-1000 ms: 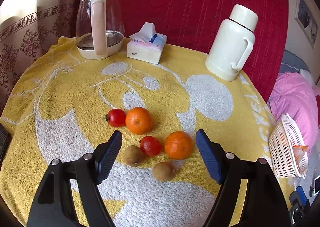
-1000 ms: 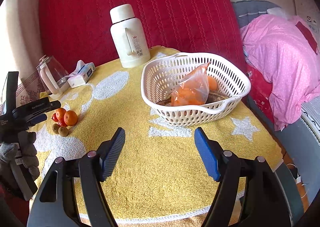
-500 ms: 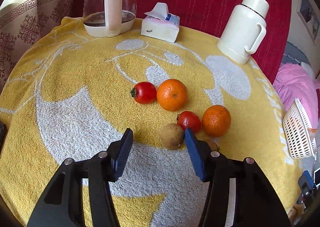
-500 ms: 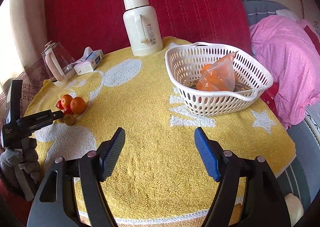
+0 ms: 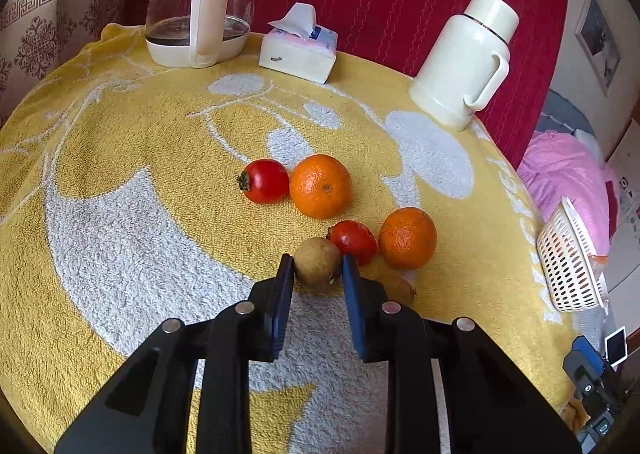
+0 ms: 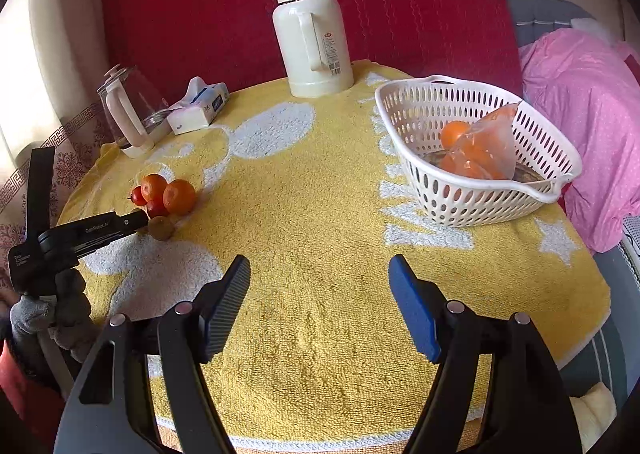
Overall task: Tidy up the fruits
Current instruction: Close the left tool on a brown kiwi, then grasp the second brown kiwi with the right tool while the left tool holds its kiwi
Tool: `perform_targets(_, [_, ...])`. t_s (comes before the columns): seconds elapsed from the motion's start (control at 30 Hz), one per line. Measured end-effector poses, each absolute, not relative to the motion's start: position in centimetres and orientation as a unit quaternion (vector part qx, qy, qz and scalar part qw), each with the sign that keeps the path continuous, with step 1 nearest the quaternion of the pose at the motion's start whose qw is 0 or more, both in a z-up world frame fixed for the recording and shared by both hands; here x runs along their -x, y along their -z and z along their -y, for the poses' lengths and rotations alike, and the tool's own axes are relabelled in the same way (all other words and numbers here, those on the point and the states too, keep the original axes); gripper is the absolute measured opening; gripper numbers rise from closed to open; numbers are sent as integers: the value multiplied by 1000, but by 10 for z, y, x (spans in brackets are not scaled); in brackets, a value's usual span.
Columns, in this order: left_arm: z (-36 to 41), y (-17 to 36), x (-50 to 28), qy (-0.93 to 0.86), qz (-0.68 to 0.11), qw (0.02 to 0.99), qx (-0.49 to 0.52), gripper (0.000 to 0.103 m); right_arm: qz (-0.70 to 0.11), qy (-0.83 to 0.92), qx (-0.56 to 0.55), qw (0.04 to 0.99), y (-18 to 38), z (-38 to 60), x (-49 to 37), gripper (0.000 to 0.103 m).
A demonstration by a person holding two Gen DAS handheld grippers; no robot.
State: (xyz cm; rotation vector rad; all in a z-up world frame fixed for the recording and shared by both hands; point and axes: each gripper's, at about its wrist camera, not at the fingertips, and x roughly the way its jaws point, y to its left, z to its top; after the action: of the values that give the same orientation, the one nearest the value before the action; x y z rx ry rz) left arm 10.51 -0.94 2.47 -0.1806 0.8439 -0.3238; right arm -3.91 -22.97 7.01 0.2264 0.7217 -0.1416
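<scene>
Just ahead, bare yellow worktop [image 6: 320,314] lies beneath the spread right hand-held gripper [image 6: 320,294]; the left hand-held gripper [image 5: 318,268], its jaws just closed, pinches a brown, dull kiwi [image 5: 318,264].

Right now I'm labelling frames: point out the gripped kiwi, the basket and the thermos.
kiwi [image 5: 316,264], left wrist view, top of its skin.
basket [image 6: 472,210], right wrist view, near wall.
thermos [image 6: 316,50], right wrist view, body.
</scene>
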Motion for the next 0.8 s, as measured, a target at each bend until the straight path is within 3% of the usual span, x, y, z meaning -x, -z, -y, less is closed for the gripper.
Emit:
perform_targets(0.63, [-43,-53,-95,82,-341,924,154,25,-410,-53,-59,909,-61,129,-45,73])
perform_targets(0.8, [-46,-53,-96,80,-341,923,159,25,-426,-67,-37,902,-51,108,-71,56])
